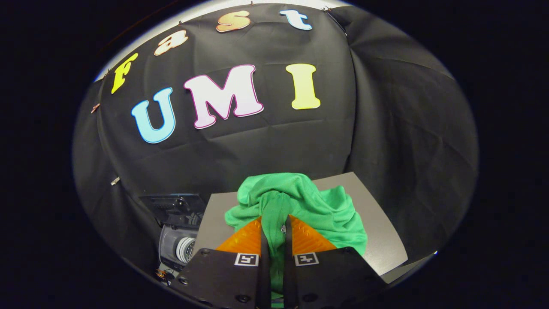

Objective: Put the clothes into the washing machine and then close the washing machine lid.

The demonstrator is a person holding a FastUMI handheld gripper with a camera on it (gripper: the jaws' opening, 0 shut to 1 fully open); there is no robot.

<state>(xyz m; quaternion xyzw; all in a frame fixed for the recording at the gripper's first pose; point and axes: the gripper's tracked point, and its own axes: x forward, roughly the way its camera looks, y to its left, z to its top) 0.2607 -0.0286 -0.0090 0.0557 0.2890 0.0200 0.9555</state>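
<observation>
The gripper [274,223] pinches the green shirt [300,201] between its fingers, seemingly mid-pickup, and next must carry it to the washing machine [178,240] beside them

My gripper [274,229] has orange ridged fingers [244,238] on black mounts with black-and-white square markers. The garment [309,206] pinched between them is plain bright green, on a grey tabletop [381,240].
</observation>
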